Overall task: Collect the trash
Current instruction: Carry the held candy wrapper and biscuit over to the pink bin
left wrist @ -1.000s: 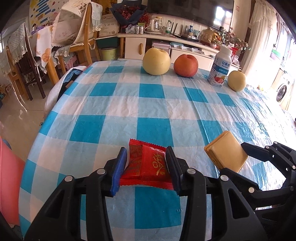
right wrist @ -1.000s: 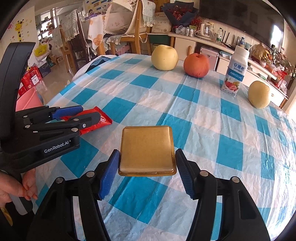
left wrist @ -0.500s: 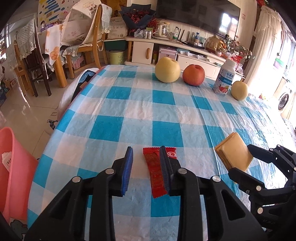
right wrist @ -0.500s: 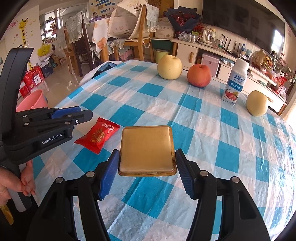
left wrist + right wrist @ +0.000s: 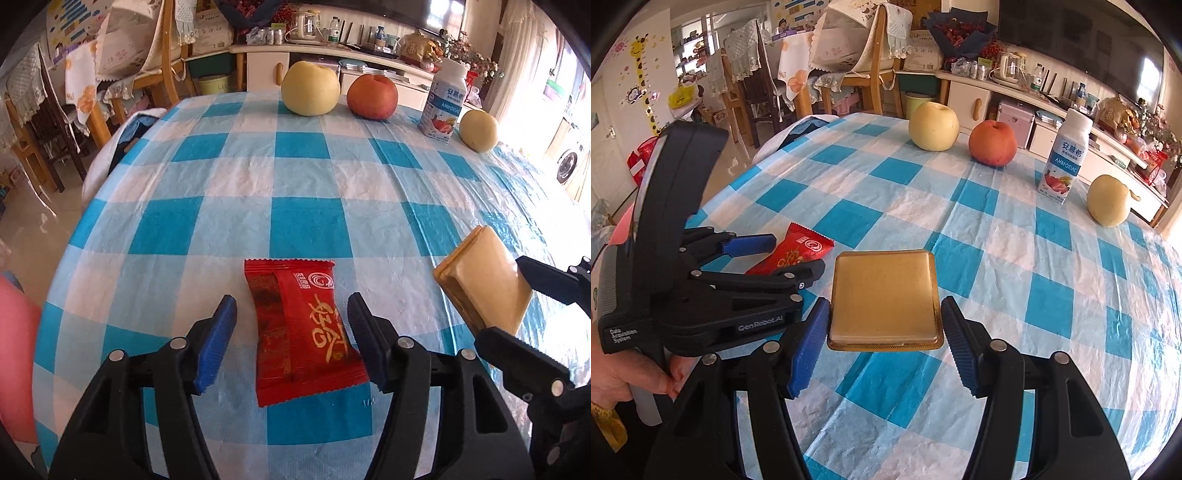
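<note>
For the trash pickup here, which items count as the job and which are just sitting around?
Job: red wrapper between the open left tool; gold packet gripped in the right tool.
Lying about: two pears, apple, yogurt bottle.

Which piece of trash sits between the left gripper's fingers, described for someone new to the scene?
On the blue-and-white checked tablecloth, look at the near edge, away from the fruit and milk bottle. Between the open left gripper lies a flat red snack wrapper with gold characters, unlike the plain tan square packet in the right gripper.
</note>
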`<state>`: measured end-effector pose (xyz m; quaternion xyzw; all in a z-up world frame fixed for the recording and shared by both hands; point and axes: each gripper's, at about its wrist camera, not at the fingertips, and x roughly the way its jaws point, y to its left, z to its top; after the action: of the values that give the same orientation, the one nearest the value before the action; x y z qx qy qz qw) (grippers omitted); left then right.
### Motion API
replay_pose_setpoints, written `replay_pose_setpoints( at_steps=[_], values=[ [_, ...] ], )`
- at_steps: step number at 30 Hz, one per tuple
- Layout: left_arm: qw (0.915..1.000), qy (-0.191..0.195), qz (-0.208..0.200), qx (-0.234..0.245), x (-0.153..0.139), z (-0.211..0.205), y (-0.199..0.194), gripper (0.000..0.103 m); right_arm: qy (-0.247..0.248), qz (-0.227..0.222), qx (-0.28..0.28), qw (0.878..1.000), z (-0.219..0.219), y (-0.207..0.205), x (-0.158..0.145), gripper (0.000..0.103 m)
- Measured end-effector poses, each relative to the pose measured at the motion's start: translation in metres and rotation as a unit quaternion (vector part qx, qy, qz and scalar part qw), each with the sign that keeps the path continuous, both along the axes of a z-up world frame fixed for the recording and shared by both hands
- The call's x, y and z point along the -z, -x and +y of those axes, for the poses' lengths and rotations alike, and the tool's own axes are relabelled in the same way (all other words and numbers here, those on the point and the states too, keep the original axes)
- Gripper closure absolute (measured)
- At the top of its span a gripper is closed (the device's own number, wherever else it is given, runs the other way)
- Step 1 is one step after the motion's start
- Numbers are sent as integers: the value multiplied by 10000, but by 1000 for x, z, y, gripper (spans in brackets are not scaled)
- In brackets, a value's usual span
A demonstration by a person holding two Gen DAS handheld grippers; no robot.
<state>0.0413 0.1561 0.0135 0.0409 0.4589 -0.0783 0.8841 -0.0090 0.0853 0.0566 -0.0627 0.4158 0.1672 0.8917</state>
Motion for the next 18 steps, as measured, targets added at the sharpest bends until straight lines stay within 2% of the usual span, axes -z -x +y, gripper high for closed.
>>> replay_pose_setpoints(
  at_steps=[1, 4, 18],
  values=[
    [9999, -101, -44, 25, 0, -3, 1, 56, -13, -1, 12, 10000, -1, 0, 0, 41],
    [9999, -96, -67, 67, -1, -4, 2, 60, -40, 1, 34, 10000, -2, -1, -1, 41],
    [9991, -57, -379, -154, -24, 12, 15, 62, -82, -28, -58, 9999, 7, 1, -5, 41]
  ],
)
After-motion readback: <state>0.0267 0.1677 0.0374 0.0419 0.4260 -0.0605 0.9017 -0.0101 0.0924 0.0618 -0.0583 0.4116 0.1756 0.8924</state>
